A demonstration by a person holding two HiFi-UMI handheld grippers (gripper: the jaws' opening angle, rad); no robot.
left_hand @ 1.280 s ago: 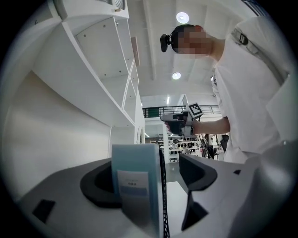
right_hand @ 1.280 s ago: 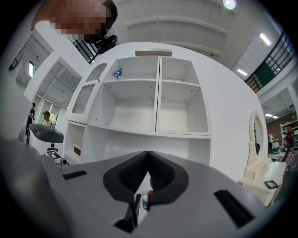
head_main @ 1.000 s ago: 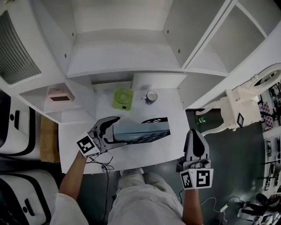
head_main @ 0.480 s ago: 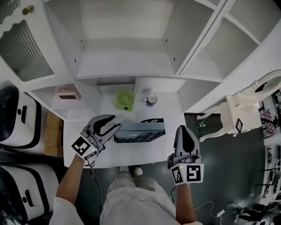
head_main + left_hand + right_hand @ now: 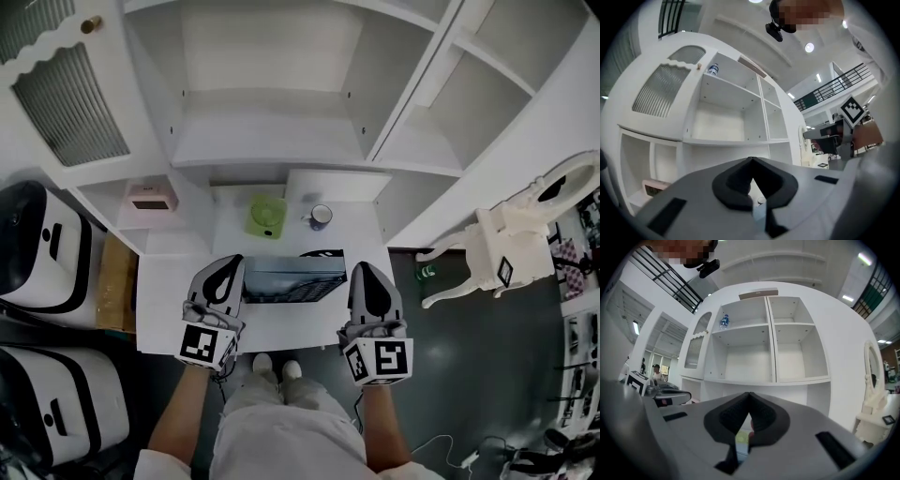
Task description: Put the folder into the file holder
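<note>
– Tools nearest us: what state?
– Left tool (image 5: pixel 232 266) is closed tight on nothing, at the near left corner of the file holder (image 5: pixel 324 253). Right tool (image 5: pixel 365 268) is likewise pinched together and empty, at the holder's near right end.
– And the folder (image 5: pixel 292 281)?
– Grey-blue, lying along the holder between the two tools, on the white worktop (image 5: pixel 169 283). It looks seated inside, though I can't see how deep.
– What might go wrong?
– Both tools sit just beside the holder. A careless sideways sweep could nudge it, tip the folder out, or shove it toward the green fan (image 5: pixel 265 214) and cup (image 5: pixel 322 216) beyond.
</note>
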